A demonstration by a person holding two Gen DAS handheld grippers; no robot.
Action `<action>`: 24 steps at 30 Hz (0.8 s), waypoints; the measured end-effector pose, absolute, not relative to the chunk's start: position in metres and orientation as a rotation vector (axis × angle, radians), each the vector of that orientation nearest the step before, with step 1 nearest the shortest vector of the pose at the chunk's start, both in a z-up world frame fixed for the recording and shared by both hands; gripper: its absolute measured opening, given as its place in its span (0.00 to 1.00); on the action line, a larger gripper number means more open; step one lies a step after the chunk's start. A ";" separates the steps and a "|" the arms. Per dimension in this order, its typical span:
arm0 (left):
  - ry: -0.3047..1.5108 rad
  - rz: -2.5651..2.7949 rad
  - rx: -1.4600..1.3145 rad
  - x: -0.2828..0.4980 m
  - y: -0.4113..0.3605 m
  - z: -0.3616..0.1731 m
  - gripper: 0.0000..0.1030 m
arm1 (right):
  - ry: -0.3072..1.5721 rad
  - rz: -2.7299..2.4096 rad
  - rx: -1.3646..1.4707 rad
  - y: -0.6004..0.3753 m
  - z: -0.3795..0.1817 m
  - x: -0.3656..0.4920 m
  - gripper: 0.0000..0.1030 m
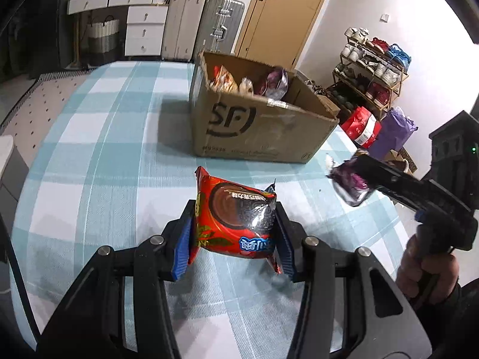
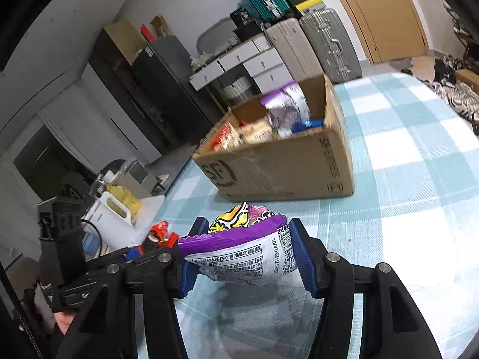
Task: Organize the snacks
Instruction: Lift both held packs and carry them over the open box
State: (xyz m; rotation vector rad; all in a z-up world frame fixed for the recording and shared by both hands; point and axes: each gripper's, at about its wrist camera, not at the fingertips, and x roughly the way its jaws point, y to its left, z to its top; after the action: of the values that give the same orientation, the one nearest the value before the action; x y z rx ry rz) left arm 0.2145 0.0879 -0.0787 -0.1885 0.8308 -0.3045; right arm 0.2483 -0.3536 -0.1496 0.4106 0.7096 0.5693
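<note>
Above the checked table, the left hand-held gripper pinches a red snack packet and the right hand-held gripper pinches a purple candy packet, both short of the snack-filled cardboard box.

Each gripper is built of black links with 4 silver screws and blue ribbed pads.
</note>
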 end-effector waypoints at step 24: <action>0.753 -0.367 -0.139 0.313 0.068 0.006 0.44 | 0.589 0.604 0.336 -0.351 -0.050 0.307 0.54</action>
State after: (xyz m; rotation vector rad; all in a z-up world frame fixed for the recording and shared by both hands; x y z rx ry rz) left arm 0.3129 0.0685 0.0060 -0.1388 0.7527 -0.3666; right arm 0.3071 -0.3514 -0.0497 0.3358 0.5890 0.6042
